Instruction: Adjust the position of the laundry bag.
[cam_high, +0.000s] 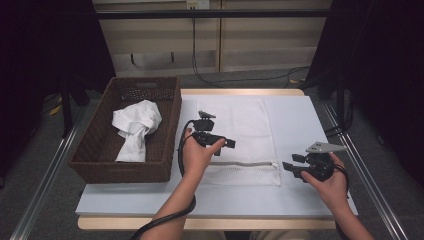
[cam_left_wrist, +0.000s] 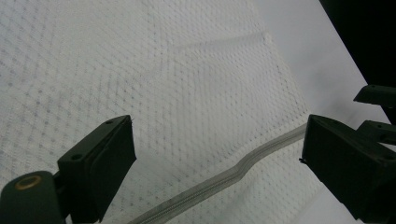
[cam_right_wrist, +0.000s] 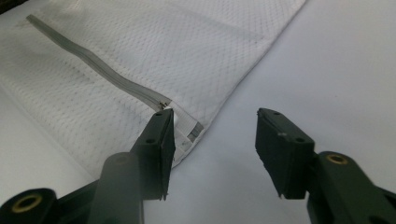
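My left gripper (cam_high: 226, 144) hangs over the white mesh laundry bag (cam_high: 240, 125), jaws spread wide, nothing between them. The bag lies flat mid-table, its zipper (cam_high: 245, 163) along the near edge. My right gripper (cam_right_wrist: 212, 140), at the bag's four o'clock corner, has jaws parted, pinching nothing, beside the zipper's end.

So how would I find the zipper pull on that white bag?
Start at the brown wicker basket on the table's left. Beside it, on the white tabletop, lies a flat white mesh laundry bag. A grey zipper runs along its near edge; the pull is the small metal piece at its right end.
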